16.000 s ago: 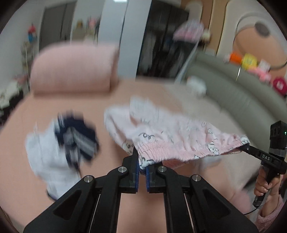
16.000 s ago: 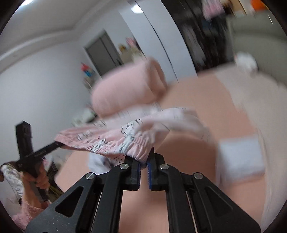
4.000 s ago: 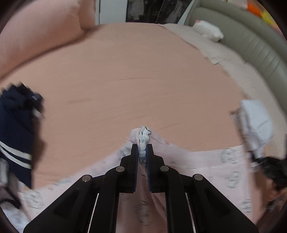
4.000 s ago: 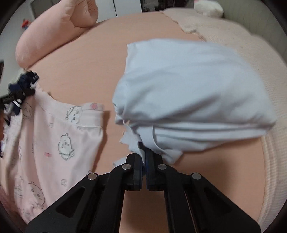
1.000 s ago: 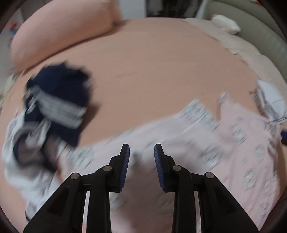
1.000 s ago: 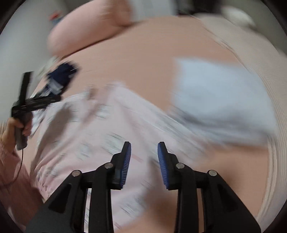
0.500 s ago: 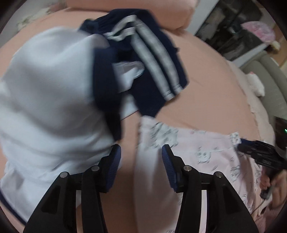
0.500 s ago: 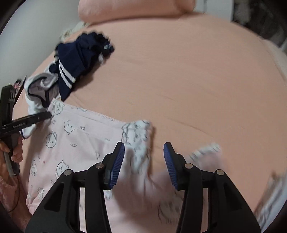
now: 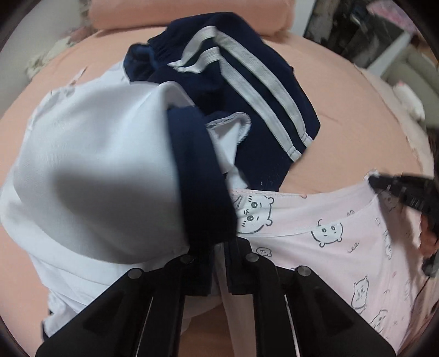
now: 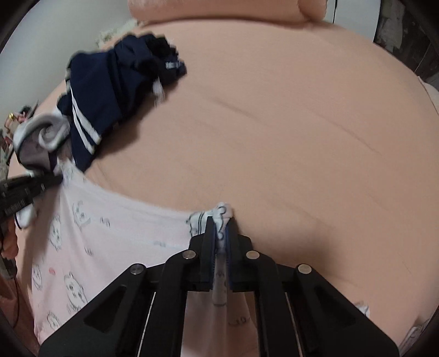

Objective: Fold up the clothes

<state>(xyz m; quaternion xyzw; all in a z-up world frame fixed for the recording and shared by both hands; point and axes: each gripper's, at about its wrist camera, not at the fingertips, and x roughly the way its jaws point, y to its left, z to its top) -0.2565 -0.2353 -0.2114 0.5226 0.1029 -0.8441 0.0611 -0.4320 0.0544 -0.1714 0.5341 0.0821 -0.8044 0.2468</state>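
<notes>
Tools (image 10: 219,241) pinch pink garment (image 10: 115,236) on peach bedsheet (image 10: 301,137).

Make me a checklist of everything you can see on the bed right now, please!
Surface: peach bed sheet, lightly creased.
Job's things: pink animal-print garment spread flat on the sheet.
Clutter: white garment with navy trim and navy striped shorts, heaped and overlapping the pink one's edge.
Grippers: left gripper shut on the pink garment's edge; right gripper shut on its bunched corner.
Cables: thin dark cord, left edge.
Surroundings: peach pillow, white wall.
</notes>
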